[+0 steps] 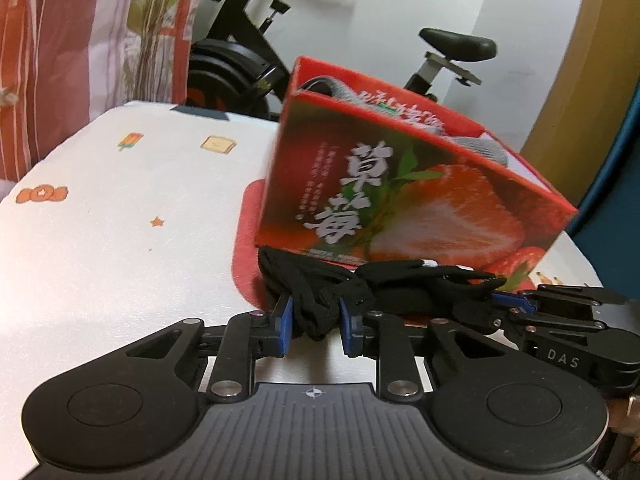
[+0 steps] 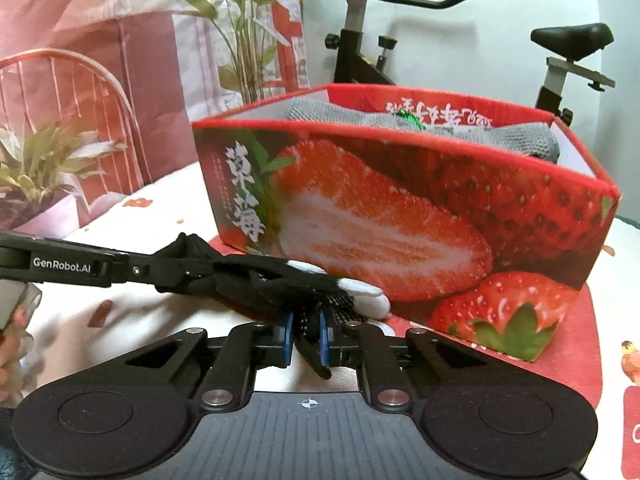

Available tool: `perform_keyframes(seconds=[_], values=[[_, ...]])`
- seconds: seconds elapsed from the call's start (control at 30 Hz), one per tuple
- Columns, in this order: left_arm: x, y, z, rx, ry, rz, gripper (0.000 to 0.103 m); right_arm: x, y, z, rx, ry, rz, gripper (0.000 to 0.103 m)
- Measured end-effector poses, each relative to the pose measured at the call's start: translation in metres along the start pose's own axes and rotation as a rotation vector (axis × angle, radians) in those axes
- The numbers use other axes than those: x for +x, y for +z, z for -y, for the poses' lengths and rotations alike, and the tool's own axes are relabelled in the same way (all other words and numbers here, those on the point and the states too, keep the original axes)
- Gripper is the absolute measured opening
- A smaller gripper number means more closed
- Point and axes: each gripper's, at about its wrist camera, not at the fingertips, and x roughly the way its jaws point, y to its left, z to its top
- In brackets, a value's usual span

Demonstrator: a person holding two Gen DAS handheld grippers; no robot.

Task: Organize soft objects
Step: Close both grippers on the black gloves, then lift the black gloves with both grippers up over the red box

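A black glove with white fingertips [image 2: 280, 280] is stretched between both grippers, just in front of the red strawberry box [image 2: 400, 208]. My left gripper [image 1: 316, 320] is shut on one end of the black glove [image 1: 320, 300]. My right gripper [image 2: 306, 334] is shut on the other end, near the white tips [image 2: 360, 292]. The right gripper also shows at the right in the left wrist view [image 1: 508, 304]. The left gripper enters the right wrist view from the left [image 2: 168, 272]. Grey knitted fabric [image 2: 500, 136] lies inside the box [image 1: 400, 192].
The box stands on a red mat [image 2: 568, 344] on a white patterned tablecloth [image 1: 120, 220]. An exercise bike [image 1: 248, 60] stands behind the table. A pink and red curtain [image 2: 100, 80] hangs at the left.
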Motion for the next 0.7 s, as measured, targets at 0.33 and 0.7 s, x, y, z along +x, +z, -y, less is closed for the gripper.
perform_keyframes(seconds=[0.33, 0.7], values=[[-0.025, -0.001, 0.010, 0.020, -0.003, 0.050, 0.025, -0.028, 0.005, -0.009, -0.006, -0.001, 0.044, 0.011], [-0.041, -0.001, 0.021, 0.056, -0.009, 0.083, 0.025, -0.055, 0.014, -0.009, 0.005, -0.021, 0.106, 0.011]])
